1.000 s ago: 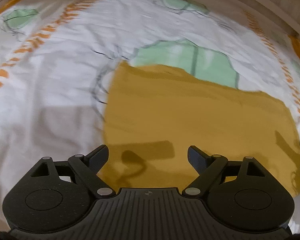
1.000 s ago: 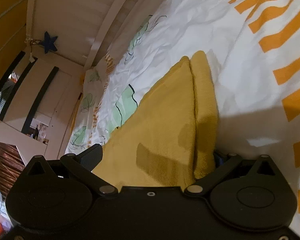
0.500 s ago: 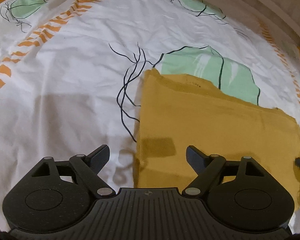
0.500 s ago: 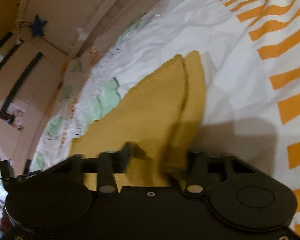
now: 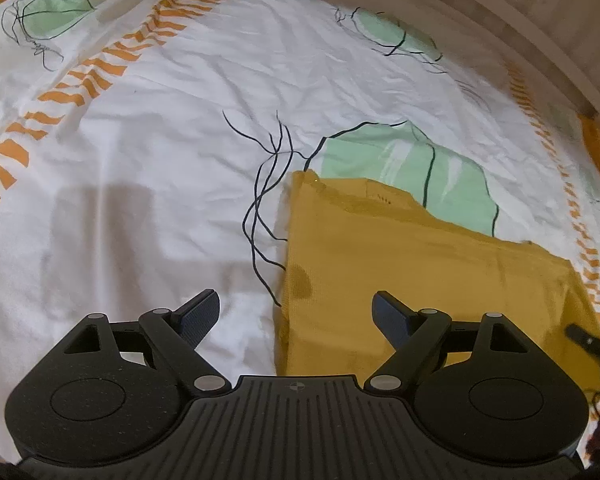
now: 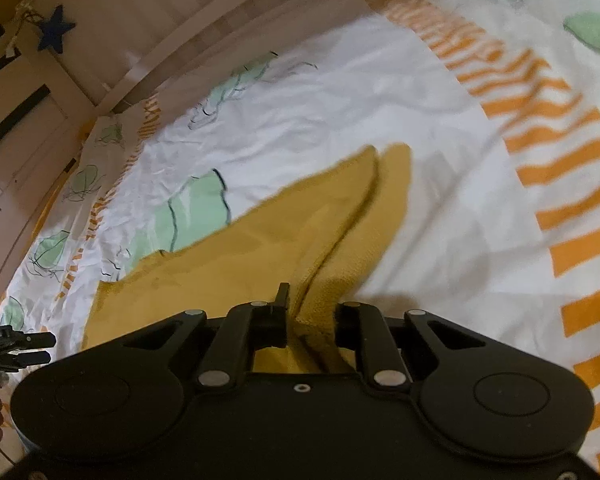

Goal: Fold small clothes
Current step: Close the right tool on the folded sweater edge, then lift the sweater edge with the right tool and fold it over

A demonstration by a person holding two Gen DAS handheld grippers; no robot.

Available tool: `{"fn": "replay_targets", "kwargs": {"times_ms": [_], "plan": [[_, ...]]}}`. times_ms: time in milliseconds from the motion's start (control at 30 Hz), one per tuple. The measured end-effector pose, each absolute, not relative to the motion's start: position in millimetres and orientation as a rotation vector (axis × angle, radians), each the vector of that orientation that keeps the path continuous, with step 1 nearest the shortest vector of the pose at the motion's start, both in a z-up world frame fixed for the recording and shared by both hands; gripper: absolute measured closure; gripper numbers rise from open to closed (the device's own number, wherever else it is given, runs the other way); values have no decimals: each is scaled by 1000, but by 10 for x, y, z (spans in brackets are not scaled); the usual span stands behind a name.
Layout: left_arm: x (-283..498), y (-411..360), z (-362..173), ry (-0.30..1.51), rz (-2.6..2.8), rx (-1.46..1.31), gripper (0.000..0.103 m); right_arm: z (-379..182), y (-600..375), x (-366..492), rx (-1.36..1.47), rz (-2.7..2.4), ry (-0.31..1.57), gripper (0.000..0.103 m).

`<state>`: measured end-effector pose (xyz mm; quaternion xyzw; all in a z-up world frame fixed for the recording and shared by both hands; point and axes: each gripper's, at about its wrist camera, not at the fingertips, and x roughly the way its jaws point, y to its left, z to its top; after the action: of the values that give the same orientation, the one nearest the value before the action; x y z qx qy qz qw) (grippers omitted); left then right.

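Note:
A mustard yellow knit garment [image 5: 400,264] lies folded flat on the bed sheet [image 5: 160,180]. My left gripper [image 5: 296,312] is open and empty, hovering over the garment's near left edge. In the right wrist view the garment [image 6: 268,240] shows doubled layers at its far right end. My right gripper [image 6: 310,312] is shut on a bunched fold of the garment's near edge. The right gripper's tip [image 5: 588,338] shows at the garment's right corner in the left wrist view.
The sheet is white with green leaf prints [image 5: 404,160] and orange dashed bands [image 6: 540,120]. A pale wooden bed rail [image 5: 500,20] runs along the far side. A blue star [image 6: 54,28] hangs on the wall. The left gripper's side [image 6: 12,340] shows at the left.
My right gripper has closed on the garment's near edge, having been open around it. My left gripper has moved left and back, so the garment's left edge now sits between its fingers.

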<state>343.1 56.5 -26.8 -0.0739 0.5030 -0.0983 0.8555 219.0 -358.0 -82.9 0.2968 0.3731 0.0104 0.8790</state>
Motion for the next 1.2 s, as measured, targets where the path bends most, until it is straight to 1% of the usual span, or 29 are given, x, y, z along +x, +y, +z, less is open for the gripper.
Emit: {"fn": "replay_targets", "kwargs": {"times_ms": [133, 267, 433, 833, 1200], "plan": [[3420, 614, -214, 1038, -198, -137, 20, -579, -3408, 2237, 588, 45, 761, 81], [3430, 714, -169, 1035, -201, -188, 20, -353, -3128, 2345, 549, 87, 771, 81], [3418, 808, -115, 1026, -204, -196, 20, -237, -2743, 2497, 516, 147, 779, 81], [3431, 1035, -114, 1032, -188, -219, 20, -380, -1769, 2740, 475, 258, 830, 81], [3452, 1129, -145, 1050, -190, -248, 20, -531, -1273, 2806, 332, 246, 871, 81]]}}
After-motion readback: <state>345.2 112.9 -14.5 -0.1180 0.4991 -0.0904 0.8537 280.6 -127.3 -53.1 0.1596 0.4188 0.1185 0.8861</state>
